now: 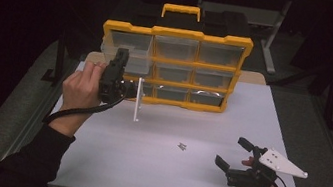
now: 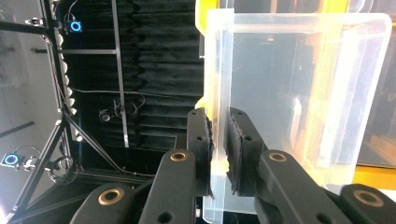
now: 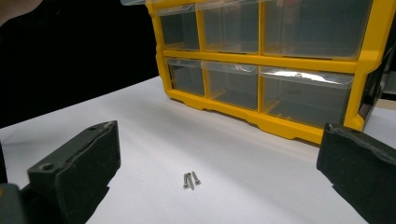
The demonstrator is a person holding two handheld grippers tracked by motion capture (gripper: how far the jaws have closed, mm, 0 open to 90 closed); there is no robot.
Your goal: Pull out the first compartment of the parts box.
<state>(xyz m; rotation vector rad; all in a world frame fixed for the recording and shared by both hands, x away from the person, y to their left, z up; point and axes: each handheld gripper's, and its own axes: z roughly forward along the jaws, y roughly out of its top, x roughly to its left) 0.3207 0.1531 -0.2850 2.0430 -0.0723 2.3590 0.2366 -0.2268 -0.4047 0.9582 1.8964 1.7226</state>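
Observation:
A yellow organizer [image 1: 178, 33] with clear drawers stands upright at the back of the white table [image 1: 167, 174]. Its upper-left clear drawer [image 1: 136, 43] sticks out toward me. My left gripper [image 1: 121, 56] is shut on that drawer's thin clear wall; in the left gripper view both pads [image 2: 201, 140] press on the wall of the drawer [image 2: 299, 93]. Three small screws [image 1: 182, 146] lie together on the table in front of the organizer. My right gripper [image 1: 231, 152] rests low at the front right, open and holding nothing. In the right gripper view the screws [image 3: 190, 179] lie between its jaws, ahead of them.
The organizer's yellow carry handle [image 1: 181, 11] rises at the back. A thin white plate [image 1: 138, 99] stands edge-on beside the left gripper. The organizer's lower drawers [image 3: 280, 93] are pushed in. Dark floor and stand legs surround the table.

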